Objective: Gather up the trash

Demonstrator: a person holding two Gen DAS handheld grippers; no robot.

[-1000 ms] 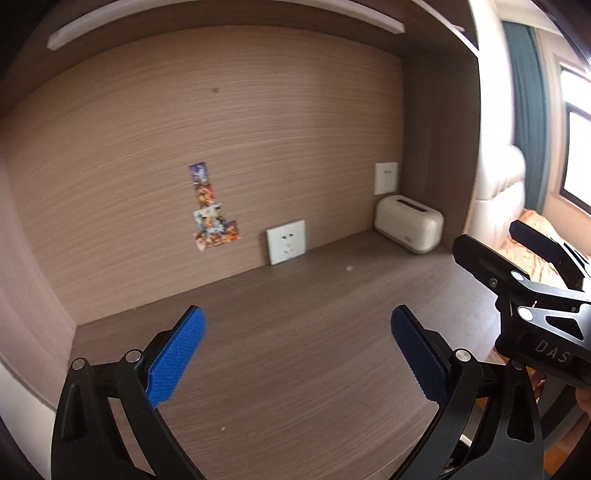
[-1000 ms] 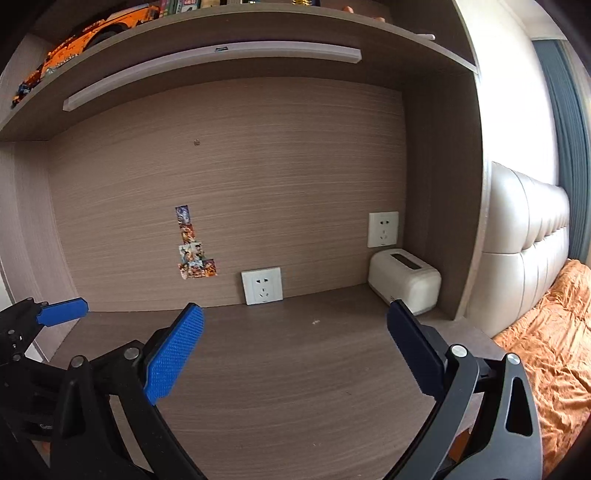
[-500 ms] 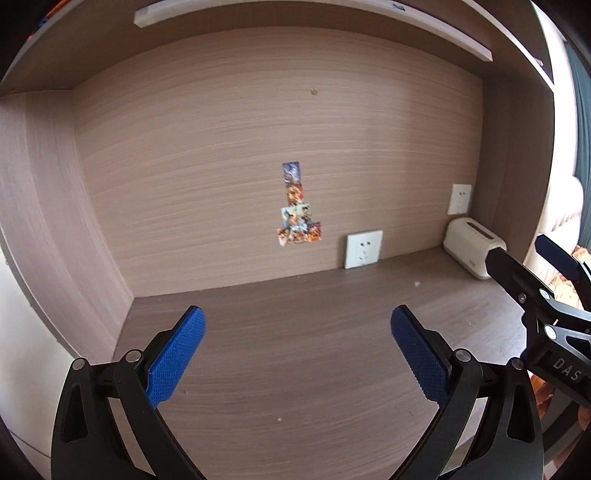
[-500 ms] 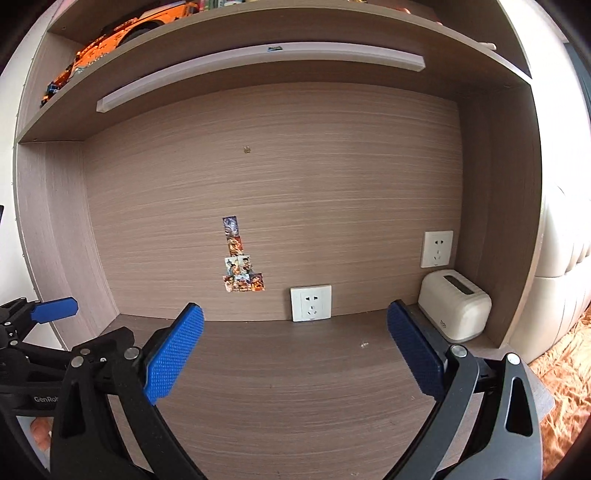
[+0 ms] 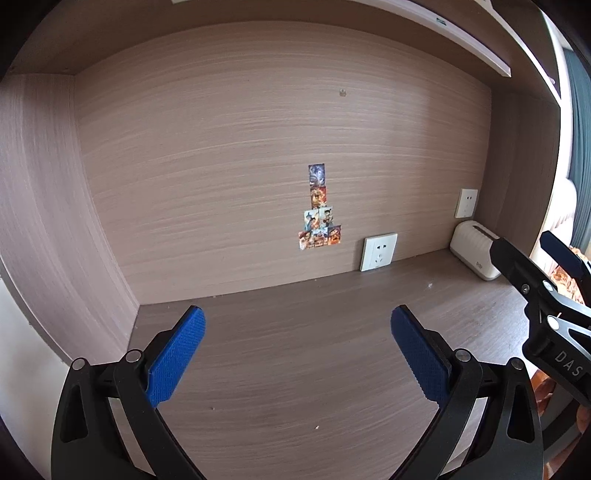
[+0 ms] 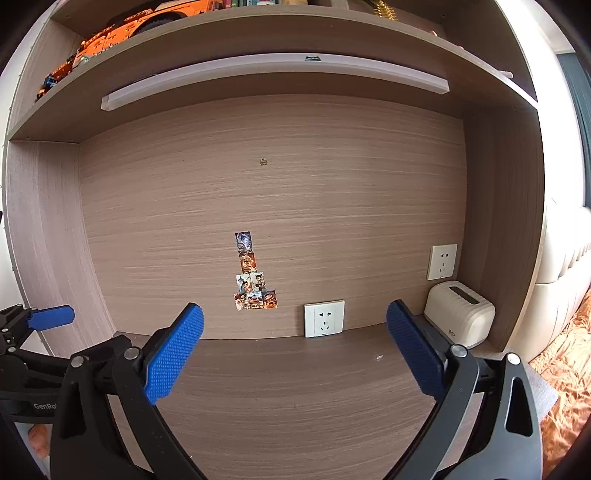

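A tiny pale scrap (image 5: 429,285) lies on the brown desk top (image 5: 295,369) near the back right; the right wrist view shows this scrap (image 6: 378,357) too. Two smaller specks (image 5: 316,427) sit nearer the front. My left gripper (image 5: 297,312) hovers open over the middle of the desk, nothing between its blue pads. My right gripper (image 6: 294,308) is open and empty as well, off to the right of the left one. Its fingers (image 5: 517,262) show at the right edge of the left wrist view.
A white box-shaped device (image 6: 460,319) stands in the back right corner. Two wall sockets (image 6: 324,318) and a cluster of stickers (image 6: 253,284) are on the wood back panel. A shelf (image 6: 258,33) overhangs, holding an orange toy. An orange bedspread (image 6: 565,369) lies right of the desk.
Both views have swung to the left: the stickers, sockets and white device slid rightward in frame. The desk's left wall has come into view. Both grippers stayed open.
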